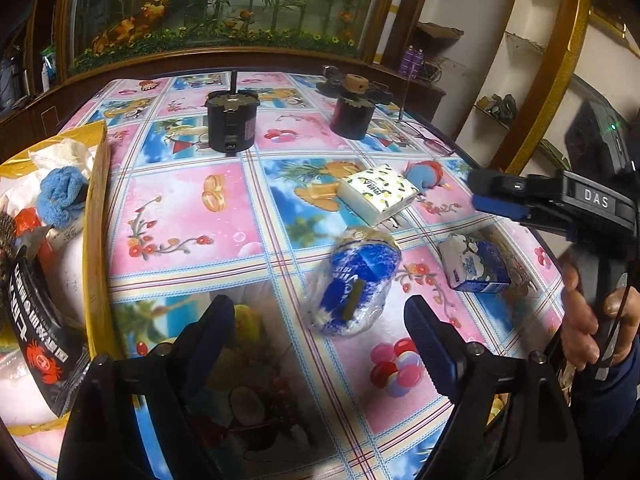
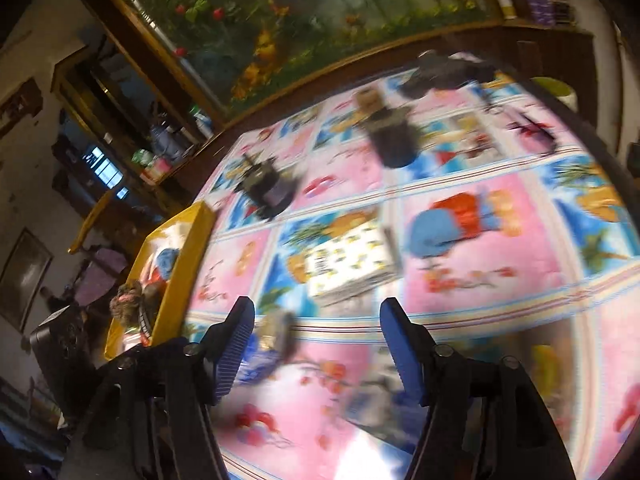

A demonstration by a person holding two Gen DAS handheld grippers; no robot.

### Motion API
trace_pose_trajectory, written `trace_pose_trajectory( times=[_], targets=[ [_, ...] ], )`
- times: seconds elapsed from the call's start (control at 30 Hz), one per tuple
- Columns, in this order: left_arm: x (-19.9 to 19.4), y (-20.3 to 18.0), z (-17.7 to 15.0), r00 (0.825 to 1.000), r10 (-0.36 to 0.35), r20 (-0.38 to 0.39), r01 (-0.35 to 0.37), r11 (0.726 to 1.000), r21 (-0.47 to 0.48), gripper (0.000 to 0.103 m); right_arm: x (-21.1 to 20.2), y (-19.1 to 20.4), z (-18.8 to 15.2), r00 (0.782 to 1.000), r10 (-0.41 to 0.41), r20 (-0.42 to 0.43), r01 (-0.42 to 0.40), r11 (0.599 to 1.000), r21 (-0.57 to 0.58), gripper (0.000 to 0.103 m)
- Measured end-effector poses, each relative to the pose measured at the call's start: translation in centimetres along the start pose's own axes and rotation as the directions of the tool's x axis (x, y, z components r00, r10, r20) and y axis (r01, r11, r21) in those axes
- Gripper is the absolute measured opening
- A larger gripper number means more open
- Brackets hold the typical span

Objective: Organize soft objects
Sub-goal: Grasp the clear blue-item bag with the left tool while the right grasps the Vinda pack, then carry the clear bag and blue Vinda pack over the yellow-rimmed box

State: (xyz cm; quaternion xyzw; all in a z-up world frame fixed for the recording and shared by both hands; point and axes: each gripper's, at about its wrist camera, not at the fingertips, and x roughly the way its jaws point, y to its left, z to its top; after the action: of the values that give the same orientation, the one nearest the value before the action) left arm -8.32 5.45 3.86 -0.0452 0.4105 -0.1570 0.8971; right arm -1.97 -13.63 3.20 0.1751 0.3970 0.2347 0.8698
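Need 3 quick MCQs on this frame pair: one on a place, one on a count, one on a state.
1. Where is the blue cloth?
A. in the yellow box
B. on the tablecloth
C. in a gripper

2. How many dark cylindrical motors stand at the far side of the table?
A. one
B. two
C. four

3. What is between the left gripper fingers?
A. a tissue pack, clamped
B. a motor
C. nothing gripped

Answers:
1 A, it lies among the items inside the box at the left.
2 B, one motor and a second beside it.
3 C, jaws stand wide; the blue-and-white plastic bundle lies on the table ahead.
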Motion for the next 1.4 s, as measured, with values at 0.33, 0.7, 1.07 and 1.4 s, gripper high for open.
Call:
trace_pose_trajectory(
  times=[0.33,0.7,1.07,1.4],
  targets=[
    [5.6,-3.0,1.5,0.992,0.010,-0.130,0.004,0.995,0.105,0.086,-1.0,-4.9,-1.3,0.999,-0.038,-0.034,0.039,0.998,0.042,0.070],
    [5.3,-1.4,1.8,0.989,0.099,-0.109,-0.090,0.993,0.081,0.048,1.5,0.8,-5.5,0.972,0.012,-0.233,-0.060,0.978,-0.200,0.071],
    [5.1,-0.6,1.9,0.990,0.095,-0.108,-0.089,0.994,0.062,0.048,4.0,4.9,-6.9,0.956,-0.238,-0.171,0.139,0.882,-0.450,0.057],
    [5.5,-1.6,1.7,0.984,0.137,-0.115,-0.124,0.986,0.112,0.052,4.5,5.6,-7.3,0.944,-0.297,-0.145,0.194,0.854,-0.482,0.059]
  ],
)
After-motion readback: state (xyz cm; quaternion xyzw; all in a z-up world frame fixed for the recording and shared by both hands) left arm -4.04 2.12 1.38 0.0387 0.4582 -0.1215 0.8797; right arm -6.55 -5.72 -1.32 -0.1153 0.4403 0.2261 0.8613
